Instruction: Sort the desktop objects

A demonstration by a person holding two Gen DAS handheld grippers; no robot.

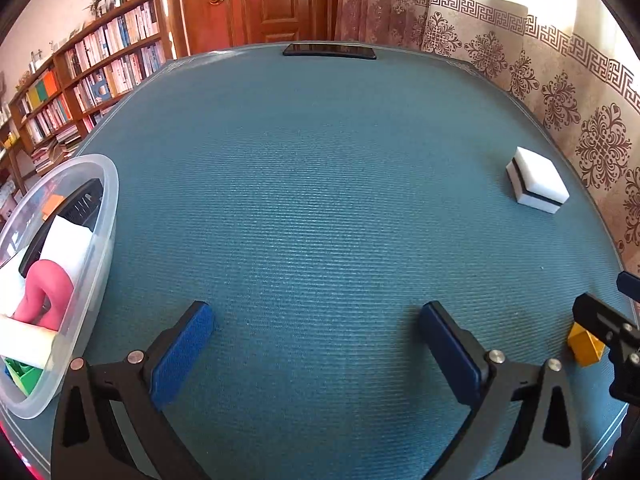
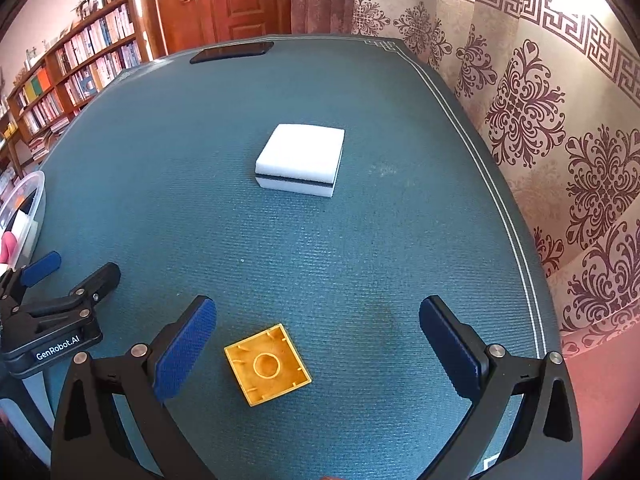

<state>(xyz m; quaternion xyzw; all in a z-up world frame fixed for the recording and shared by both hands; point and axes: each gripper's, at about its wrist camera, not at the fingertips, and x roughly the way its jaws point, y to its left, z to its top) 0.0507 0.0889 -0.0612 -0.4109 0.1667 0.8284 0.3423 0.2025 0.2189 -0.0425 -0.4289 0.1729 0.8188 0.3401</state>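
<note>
A yellow building block point(image 2: 267, 365) lies hollow side up on the teal mat, between the open fingers of my right gripper point(image 2: 318, 350), nearer the left finger. The same yellow block point(image 1: 585, 345) shows at the right edge of the left wrist view. A white sponge with a dark stripe point(image 2: 301, 160) rests farther out; that white sponge point(image 1: 537, 186) sits far right in the left view. My left gripper point(image 1: 316, 350) stands open over bare mat, nothing between its fingers. A clear plastic bin point(image 1: 105, 216) at the left holds a pink item point(image 1: 48, 294), white pieces and a green block.
A black phone point(image 1: 329, 50) lies at the table's far edge. A patterned curtain point(image 2: 560, 128) runs along the right side, a bookshelf point(image 1: 84, 76) and a wooden door stand behind. The left gripper's body point(image 2: 60, 316) sits left of the right gripper.
</note>
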